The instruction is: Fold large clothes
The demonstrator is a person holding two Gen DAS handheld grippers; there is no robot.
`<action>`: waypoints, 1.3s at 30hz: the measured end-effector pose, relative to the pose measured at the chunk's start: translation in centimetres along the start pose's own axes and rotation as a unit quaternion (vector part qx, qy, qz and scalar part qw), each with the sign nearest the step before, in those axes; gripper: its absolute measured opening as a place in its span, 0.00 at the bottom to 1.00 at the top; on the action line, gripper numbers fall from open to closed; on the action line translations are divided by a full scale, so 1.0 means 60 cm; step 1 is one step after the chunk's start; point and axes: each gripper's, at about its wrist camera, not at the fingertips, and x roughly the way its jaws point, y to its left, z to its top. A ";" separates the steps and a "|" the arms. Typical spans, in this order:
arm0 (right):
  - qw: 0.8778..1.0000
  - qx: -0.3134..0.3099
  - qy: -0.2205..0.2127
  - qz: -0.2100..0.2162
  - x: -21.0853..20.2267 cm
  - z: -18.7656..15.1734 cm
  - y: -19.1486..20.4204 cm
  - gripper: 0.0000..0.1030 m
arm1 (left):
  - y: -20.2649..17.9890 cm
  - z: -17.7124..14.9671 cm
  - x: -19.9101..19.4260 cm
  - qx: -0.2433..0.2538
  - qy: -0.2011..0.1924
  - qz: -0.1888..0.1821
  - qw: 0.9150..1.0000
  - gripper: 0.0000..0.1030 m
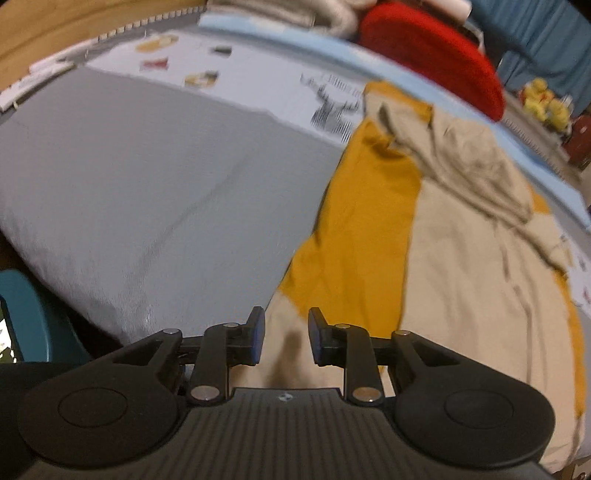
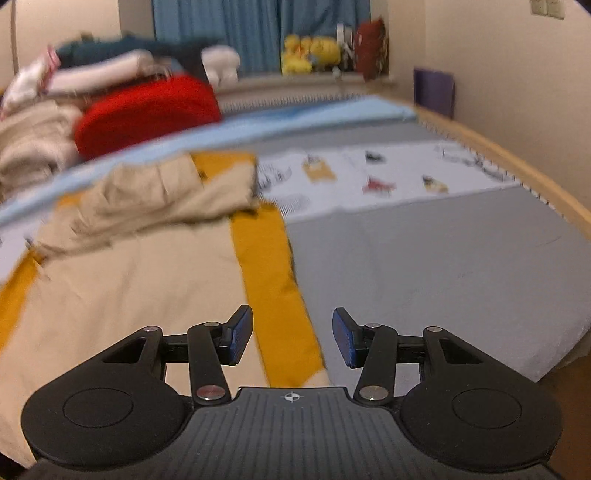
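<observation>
Beneath me the wide bed with its smooth grey sheet [image 2: 424, 266] fills most of both views, with a white strip printed with small pictures [image 2: 369, 173] across it further back and a pale blue blanket edge [image 2: 295, 118] beyond that. On the sheet lies the large beige and mustard-yellow garment [image 1: 461, 277], spread flat, its upper part bunched into a rumpled beige heap [image 2: 166, 195]. Behind the bed sit a plump red cushion [image 2: 147, 110] and a stack of folded light clothes [image 2: 37, 140], with yellow soft toys [image 2: 310, 53] on the sill before blue curtains [image 2: 240, 33]. My left gripper [image 1: 286, 338] hangs over the garment's beige near edge, its blue-padded fingers [image 1: 258, 332] a narrow gap apart with nothing pinched between them. My right gripper [image 2: 291, 339] hovers above the mustard band at the garment's edge, fingers [image 2: 240, 336] spread wider and empty.
</observation>
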 end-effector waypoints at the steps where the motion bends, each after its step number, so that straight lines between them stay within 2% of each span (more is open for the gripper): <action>1: 1.000 0.003 0.020 -0.007 0.014 -0.011 -0.003 0.49 | 0.000 0.000 0.010 0.004 0.009 0.008 1.000 0.31; 4: 0.996 0.035 0.077 -0.019 0.055 -0.029 -0.021 0.49 | 0.002 -0.007 0.033 0.014 0.029 0.024 0.999 0.41; 8: 0.989 0.059 0.133 -0.018 0.089 -0.052 -0.029 0.49 | 0.003 -0.014 0.048 0.027 0.040 0.034 0.998 0.41; 13: 0.986 0.029 0.159 -0.025 0.104 -0.072 -0.012 0.49 | -0.012 -0.027 0.052 0.073 0.026 0.050 0.996 0.41; 14: 0.987 0.025 0.159 -0.027 0.104 -0.073 -0.010 0.49 | -0.015 -0.028 0.053 0.079 0.025 0.050 0.995 0.35; 15: 0.987 0.023 0.158 -0.029 0.104 -0.075 -0.007 0.49 | -0.014 -0.030 0.050 0.084 0.024 0.046 0.995 0.13; 16: 0.987 0.022 0.158 -0.030 0.103 -0.075 -0.006 0.48 | -0.016 -0.030 0.047 0.089 0.022 0.043 0.995 0.05; 18: 0.987 0.019 0.157 -0.029 0.101 -0.075 -0.002 0.39 | -0.020 -0.029 0.034 0.095 0.002 0.041 0.995 0.03; 19: 0.987 0.018 0.155 -0.027 0.101 -0.074 -0.001 0.21 | -0.023 -0.029 0.022 0.100 -0.011 0.040 0.994 0.03; 20: 0.988 0.018 0.149 -0.028 0.092 -0.073 -0.001 0.11 | -0.025 -0.029 0.015 0.104 -0.019 0.040 0.994 0.03; 22: 0.991 0.031 0.128 -0.014 0.077 -0.067 -0.005 0.07 | -0.025 -0.030 0.007 0.102 -0.024 0.034 0.994 0.03; 25: 0.993 0.048 0.111 -0.005 0.062 -0.061 -0.012 0.08 | -0.015 -0.029 0.020 0.075 0.011 0.024 0.997 0.08; 28: 0.989 0.051 0.137 -0.018 0.076 -0.070 -0.017 0.17 | -0.006 -0.031 0.035 0.058 0.035 0.030 0.997 0.18; 31: 0.985 0.043 0.163 -0.028 0.093 -0.081 -0.014 0.25 | -0.009 -0.035 0.038 0.070 0.035 0.035 0.996 0.21; 39: 0.986 0.027 0.163 -0.034 0.098 -0.086 -0.005 0.25 | -0.013 -0.036 0.046 0.081 0.031 0.040 0.995 0.25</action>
